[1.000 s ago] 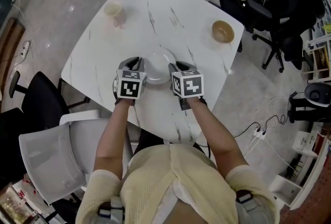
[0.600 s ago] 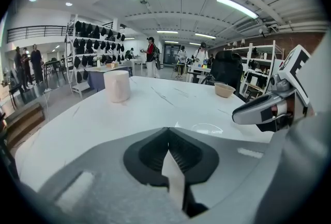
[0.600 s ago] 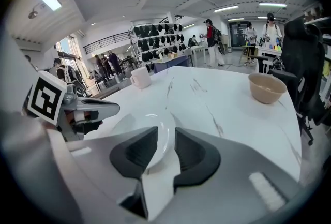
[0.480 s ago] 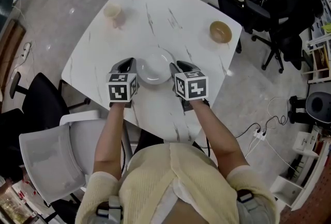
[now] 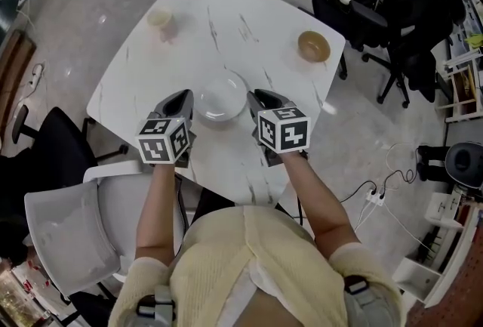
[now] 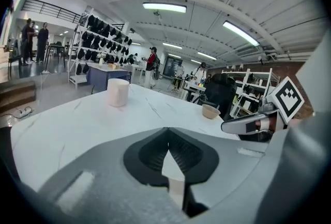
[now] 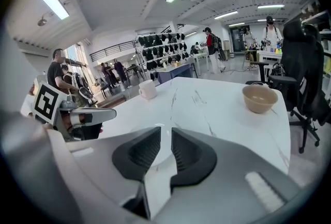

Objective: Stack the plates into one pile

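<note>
I am holding a claw in each hand over the near part of a white tabletop [image 5: 249,12]. It is a rounded square slab with a glossy, marble-like surface and thin dark veins.

The plates [image 5: 220,100] are lying on it between my two claws. They are round, smooth and white, with a shallow well. From above they are reading as one disc, so I cannot tell how many are lying there.

My left claw [image 5: 183,98] is hanging just left of them, with its ribbed dark pads pressed together on nothing. My right claw [image 5: 260,98] is hanging just right of them. Its jaws have just been closing, a narrow slit is showing between the pads, and nothing is sitting in it.

Well beyond, a pale cylindrical cup [image 5: 161,18] is standing near the far left edge. A tan, matte round bowl [image 5: 312,46] is standing near the far right edge. My forearms and the marker cubes are covering part of the tabletop's near edge.
</note>
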